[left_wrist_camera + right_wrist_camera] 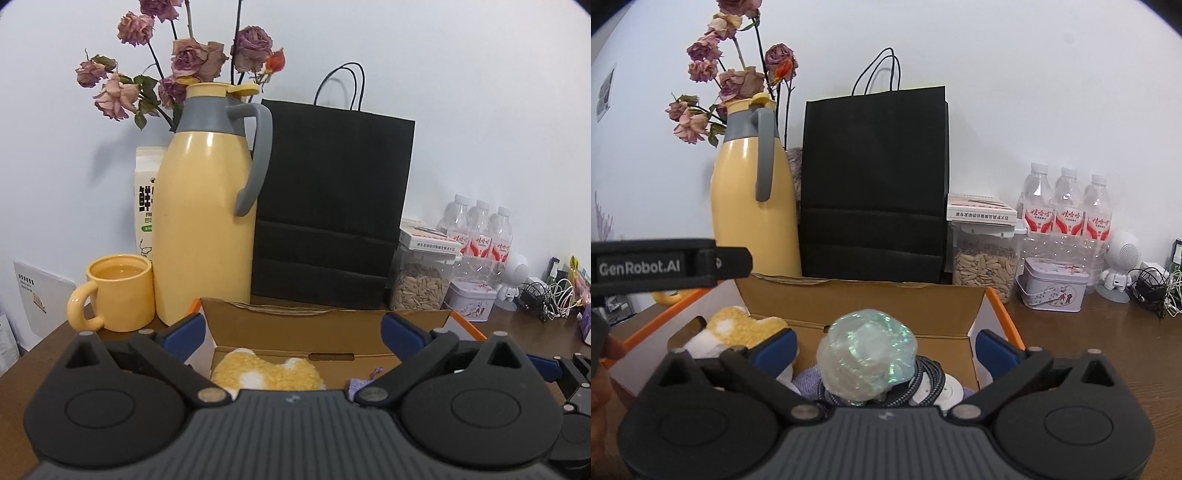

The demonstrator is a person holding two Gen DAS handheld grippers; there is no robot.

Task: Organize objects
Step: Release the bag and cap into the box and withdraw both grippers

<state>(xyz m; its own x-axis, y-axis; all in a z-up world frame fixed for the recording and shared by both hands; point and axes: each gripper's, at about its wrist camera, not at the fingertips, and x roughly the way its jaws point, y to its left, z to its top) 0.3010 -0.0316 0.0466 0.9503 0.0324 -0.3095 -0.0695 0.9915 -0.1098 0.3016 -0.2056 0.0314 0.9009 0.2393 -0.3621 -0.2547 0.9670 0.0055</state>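
Note:
An open cardboard box with an orange-edged rim stands on the brown table; it also shows in the right wrist view. Inside lie a yellow fluffy plush, an iridescent pale-green wrapped ball, a braided cable with a white charger and a purple cloth. My left gripper is open and empty over the box's near edge. My right gripper is open, its blue pads either side of the ball without touching it.
Behind the box stand a yellow thermos jug, a yellow mug, a milk carton, dried roses and a black paper bag. To the right are a seed jar, a tin, water bottles and tangled cables.

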